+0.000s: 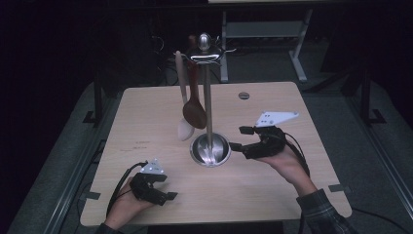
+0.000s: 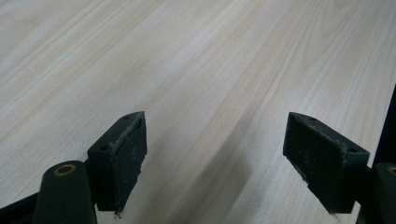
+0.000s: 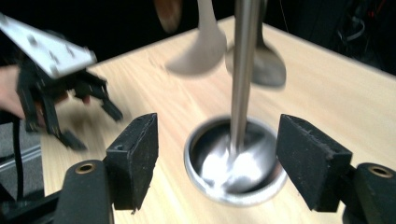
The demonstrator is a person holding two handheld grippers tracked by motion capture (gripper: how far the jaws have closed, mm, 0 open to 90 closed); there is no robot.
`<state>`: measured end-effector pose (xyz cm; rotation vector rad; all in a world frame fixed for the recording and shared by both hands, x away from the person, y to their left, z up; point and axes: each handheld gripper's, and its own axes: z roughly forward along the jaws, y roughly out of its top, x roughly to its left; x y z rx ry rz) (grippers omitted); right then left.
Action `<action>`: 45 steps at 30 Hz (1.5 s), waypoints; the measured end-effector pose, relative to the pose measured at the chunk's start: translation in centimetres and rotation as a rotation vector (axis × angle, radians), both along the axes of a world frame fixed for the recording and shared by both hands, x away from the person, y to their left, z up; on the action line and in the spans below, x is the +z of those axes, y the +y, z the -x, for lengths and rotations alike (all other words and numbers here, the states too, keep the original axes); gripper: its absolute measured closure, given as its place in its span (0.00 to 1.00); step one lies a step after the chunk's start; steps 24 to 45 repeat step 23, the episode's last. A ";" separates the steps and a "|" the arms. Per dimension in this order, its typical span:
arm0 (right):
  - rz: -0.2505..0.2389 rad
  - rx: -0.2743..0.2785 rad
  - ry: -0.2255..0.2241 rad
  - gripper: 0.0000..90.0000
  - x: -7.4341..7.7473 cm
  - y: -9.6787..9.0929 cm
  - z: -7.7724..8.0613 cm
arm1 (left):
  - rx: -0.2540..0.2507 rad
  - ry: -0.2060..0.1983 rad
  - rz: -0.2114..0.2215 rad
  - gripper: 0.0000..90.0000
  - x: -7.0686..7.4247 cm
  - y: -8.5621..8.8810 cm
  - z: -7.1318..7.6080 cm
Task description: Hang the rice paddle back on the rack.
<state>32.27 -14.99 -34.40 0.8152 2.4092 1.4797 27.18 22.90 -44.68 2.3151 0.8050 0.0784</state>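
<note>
A steel utensil stand [image 1: 208, 97] rises from a round bowl-shaped base [image 1: 210, 148] at the table's middle. From its top hooks hang a pale spoon [image 1: 185, 129] and a brown wooden spoon [image 1: 194, 114]. My right gripper [image 1: 237, 138] is open just right of the base, jaws pointing at it. In the right gripper view the base [image 3: 233, 177] lies ahead between the open right gripper [image 3: 219, 130] jaws, apart from both pads, with blurred spoon bowls [image 3: 198, 51] above. My left gripper [image 1: 165, 190] rests open near the front left edge; its view shows the gripper [image 2: 215, 158] over bare wood.
The light wooden table [image 1: 272, 195] has a round cable hole [image 1: 243, 95] at the back. Its front edge is close to both hands. A desk frame [image 1: 297, 58] stands on the dark floor behind. The left gripper [image 3: 93, 126] shows far off in the right gripper view.
</note>
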 end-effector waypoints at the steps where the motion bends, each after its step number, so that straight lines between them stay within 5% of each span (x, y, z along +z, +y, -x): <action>1: 0.010 -0.011 0.014 0.32 -1.3 -0.7 0.3 | 0.000 0.001 0.000 0.24 0.0 0.0 0.0; 15: 0.163 -0.076 0.127 0.25 -8.3 -3.7 1.9 | -0.004 0.003 -0.007 0.24 -0.2 0.1 -0.1; 45: 0.160 -0.092 0.129 0.20 -8.6 -4.2 2.3 | 0.003 -0.002 0.001 0.24 -0.1 0.1 -0.1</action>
